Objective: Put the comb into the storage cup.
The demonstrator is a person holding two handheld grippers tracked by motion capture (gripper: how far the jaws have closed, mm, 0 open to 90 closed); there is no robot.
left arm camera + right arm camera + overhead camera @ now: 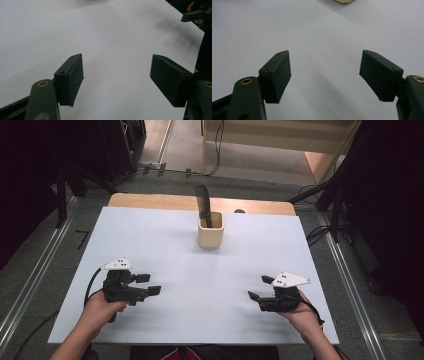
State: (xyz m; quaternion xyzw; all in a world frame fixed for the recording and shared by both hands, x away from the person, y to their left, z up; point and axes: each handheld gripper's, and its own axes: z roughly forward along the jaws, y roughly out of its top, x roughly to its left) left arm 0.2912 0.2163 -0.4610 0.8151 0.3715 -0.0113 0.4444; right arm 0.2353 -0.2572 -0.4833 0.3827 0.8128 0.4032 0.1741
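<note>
A cream square cup [210,236] stands at the far middle of the white table [165,240]. A dark, flat tool [203,202] sticks upright out of it. My left gripper [149,284] hovers low at the near left, pointing right, its jaws wide apart with nothing between them. In the left gripper view its own jaws [116,72] frame bare white surface. My right gripper [260,287] sits at the near right, pointing left, open and empty. The right gripper view has its jaws [325,72] over bare table, and the cup's base [342,1] peeks in at the top edge.
A wooden strip [150,200] runs along the table's far edge. Floor rails [30,285] flank both sides, with cables and dark stands behind. The right gripper's fingertip [195,15] appears at the top right of the left gripper view.
</note>
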